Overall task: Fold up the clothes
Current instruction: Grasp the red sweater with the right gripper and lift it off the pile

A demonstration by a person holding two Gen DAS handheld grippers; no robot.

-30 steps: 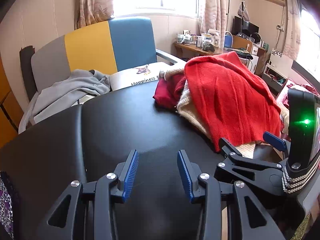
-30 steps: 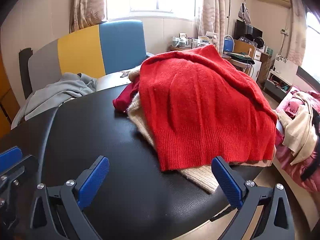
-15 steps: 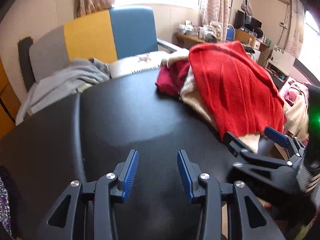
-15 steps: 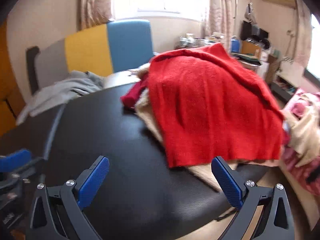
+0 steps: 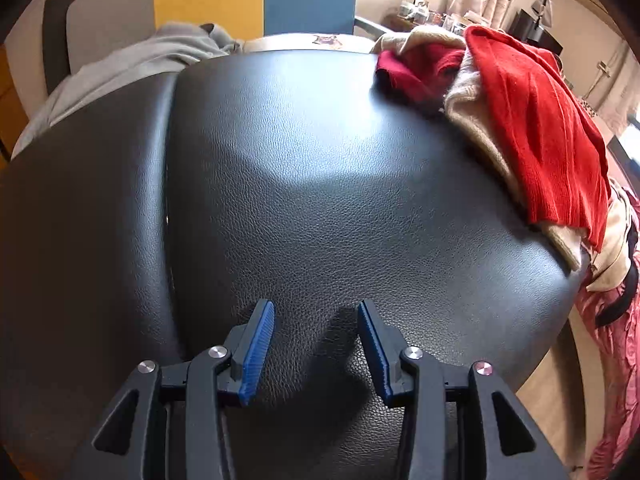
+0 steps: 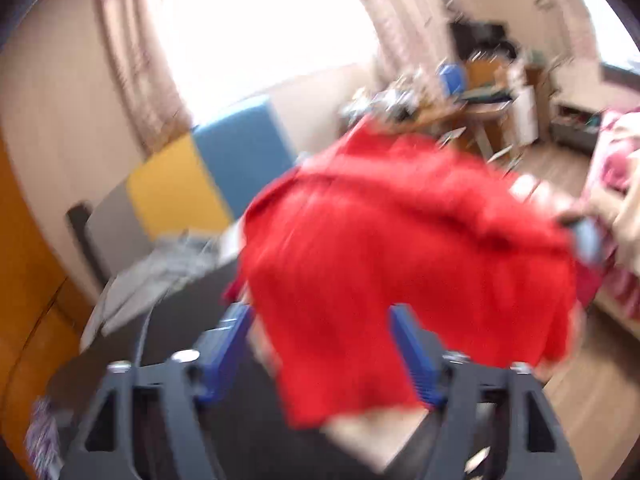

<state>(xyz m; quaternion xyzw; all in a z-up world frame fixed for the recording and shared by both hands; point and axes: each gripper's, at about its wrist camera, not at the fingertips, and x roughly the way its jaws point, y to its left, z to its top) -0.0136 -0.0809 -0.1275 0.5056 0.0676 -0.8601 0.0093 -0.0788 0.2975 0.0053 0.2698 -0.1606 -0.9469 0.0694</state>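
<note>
1. Red sweater (image 5: 536,120) lies on the cream garment (image 5: 476,120), far right on the black leather surface (image 5: 320,200).
2. Your left gripper (image 5: 316,344) hovers released over bare leather.
3. Your right gripper (image 6: 320,344), blurred, straddles the sweater's hem, jaws apart.

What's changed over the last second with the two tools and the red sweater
The right tool swung in toward the red sweater, its jaws narrower but apart. The left tool dipped toward the black leather surface. The clothes pile hasn't moved; nothing is gripped.

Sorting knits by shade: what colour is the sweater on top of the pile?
Bright red sweater, seen sharpest in the left wrist view.
</note>
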